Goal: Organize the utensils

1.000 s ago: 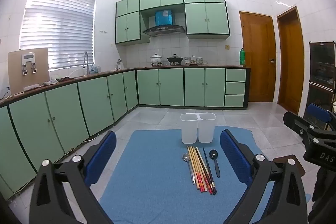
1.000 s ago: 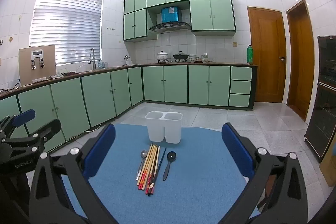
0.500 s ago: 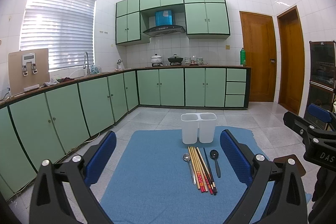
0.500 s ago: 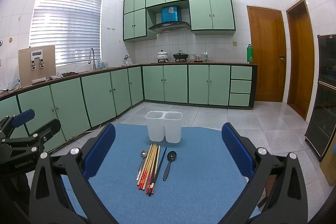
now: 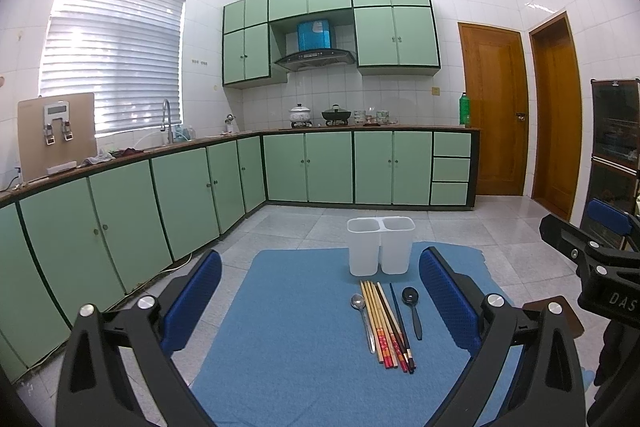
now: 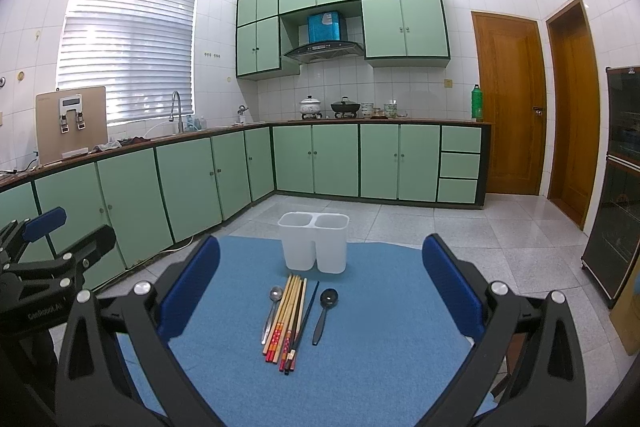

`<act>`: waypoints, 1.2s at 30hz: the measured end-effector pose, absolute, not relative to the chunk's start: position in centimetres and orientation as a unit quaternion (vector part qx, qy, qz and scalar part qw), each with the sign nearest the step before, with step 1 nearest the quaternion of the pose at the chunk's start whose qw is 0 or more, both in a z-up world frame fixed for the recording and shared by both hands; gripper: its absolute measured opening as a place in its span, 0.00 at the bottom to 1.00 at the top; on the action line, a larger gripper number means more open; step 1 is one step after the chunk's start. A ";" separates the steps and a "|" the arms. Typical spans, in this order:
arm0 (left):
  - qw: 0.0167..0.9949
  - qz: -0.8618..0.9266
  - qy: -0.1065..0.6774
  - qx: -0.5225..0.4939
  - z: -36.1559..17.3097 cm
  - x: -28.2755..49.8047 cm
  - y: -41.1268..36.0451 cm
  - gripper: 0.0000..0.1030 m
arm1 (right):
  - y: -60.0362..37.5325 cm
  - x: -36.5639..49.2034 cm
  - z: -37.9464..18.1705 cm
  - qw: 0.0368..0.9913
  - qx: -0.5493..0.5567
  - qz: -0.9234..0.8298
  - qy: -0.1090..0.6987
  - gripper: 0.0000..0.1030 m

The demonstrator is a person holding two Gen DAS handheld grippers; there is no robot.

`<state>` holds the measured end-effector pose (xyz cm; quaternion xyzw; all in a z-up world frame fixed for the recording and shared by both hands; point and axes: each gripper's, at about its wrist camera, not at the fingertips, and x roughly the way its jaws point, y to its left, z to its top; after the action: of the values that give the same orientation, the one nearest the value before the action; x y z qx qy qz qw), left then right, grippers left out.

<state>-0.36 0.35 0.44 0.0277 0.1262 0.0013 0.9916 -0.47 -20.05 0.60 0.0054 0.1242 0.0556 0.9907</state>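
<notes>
While the left wrist view is compared with the pictures from a moment ago, almost nothing has changed: the left gripper (image 5: 320, 299) hovers at the same height above the blue mat (image 5: 288, 339), and only a very small shift of the frame can be seen. The white two-compartment holder (image 5: 380, 246) stands at the far edge of the mat, both compartments empty. Just before it lie the silver spoon (image 5: 362, 319), the bundle of chopsticks (image 5: 386, 327) and the black spoon (image 5: 413, 309), side by side. For the task this means that the work is not yet begun; no utensil is lifted. The jaws of the left gripper are spread wide and hold nothing, touching nothing. At the right edge a part of the right gripper (image 5: 592, 247) is visible, well apart from the utensils.

From the right wrist view the same stillness shows. The holder (image 6: 314, 242), the silver spoon (image 6: 272, 311), the chopsticks (image 6: 290, 319) and the black spoon (image 6: 325, 313) lie exactly as before on the mat (image 6: 380, 347). The right gripper (image 6: 320, 297) has its jaws released, wide apart, with nothing between them. I judge that the first grasp is the next step, probably on a spoon at the outside of the row.
</notes>
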 end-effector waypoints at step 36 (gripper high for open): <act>0.992 0.005 0.127 0.029 0.5 -0.3 1.1 0.94 | -19.3 0.1 -0.5 0.991 0.009 0.055 0.126 0.95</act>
<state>-0.33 1.10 0.51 0.0291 0.1266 0.0051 0.9915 0.15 -19.34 -0.48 0.0088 0.1258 0.0549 0.9905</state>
